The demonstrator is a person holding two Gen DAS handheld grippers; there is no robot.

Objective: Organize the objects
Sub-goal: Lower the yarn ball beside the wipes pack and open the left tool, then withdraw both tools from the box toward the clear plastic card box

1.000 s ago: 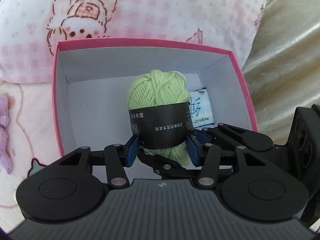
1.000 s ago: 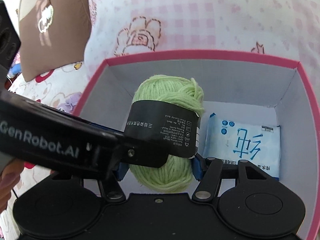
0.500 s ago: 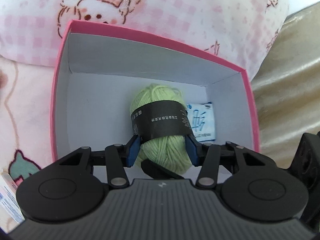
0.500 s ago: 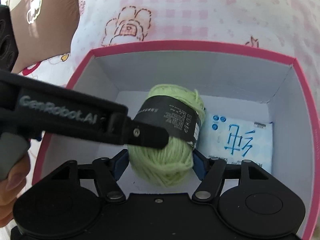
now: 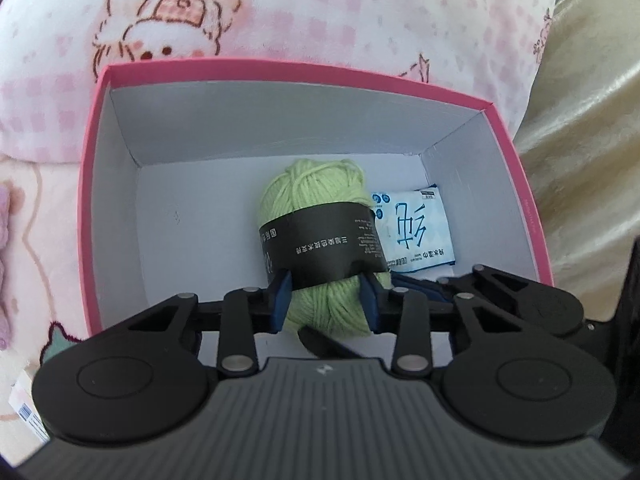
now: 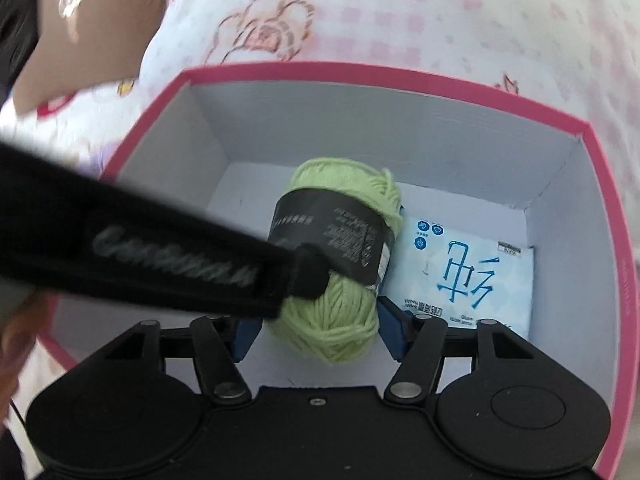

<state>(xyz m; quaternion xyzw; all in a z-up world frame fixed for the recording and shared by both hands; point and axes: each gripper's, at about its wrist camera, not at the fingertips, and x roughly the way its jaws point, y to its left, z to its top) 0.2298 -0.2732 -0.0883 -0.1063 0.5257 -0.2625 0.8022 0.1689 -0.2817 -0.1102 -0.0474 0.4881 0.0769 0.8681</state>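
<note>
A light green yarn ball point(image 5: 320, 200) with a black paper band hangs low inside the pink box point(image 5: 280, 68), which is white inside. My left gripper point(image 5: 326, 296) is shut on the yarn's lower half, blue pads pressing both sides. In the right wrist view the yarn ball point(image 6: 340, 320) sits between the jaws of my right gripper point(image 6: 320, 332). Those jaws are closing, and a thin gap still shows at the left pad. One of the left gripper's fingers point(image 6: 308, 276) crosses in front of the band. A blue-and-white wipes packet point(image 6: 460, 272) lies flat on the box floor, right of the yarn.
The box rests on bedding, against a pink checked pillow point(image 5: 320, 12) with cartoon animals. Shiny beige fabric point(image 5: 580, 120) lies to its right and a brown cushion point(image 6: 80, 20) to its far left. A small barcoded carton point(image 5: 24, 412) sits near the box's left corner. A hand point(image 6: 12, 340) shows at the edge.
The left jaws have drawn in and now squeeze the yarn. The right gripper has rolled slightly, with its jaws still on either side of the yarn. The box and packet have not moved.
</note>
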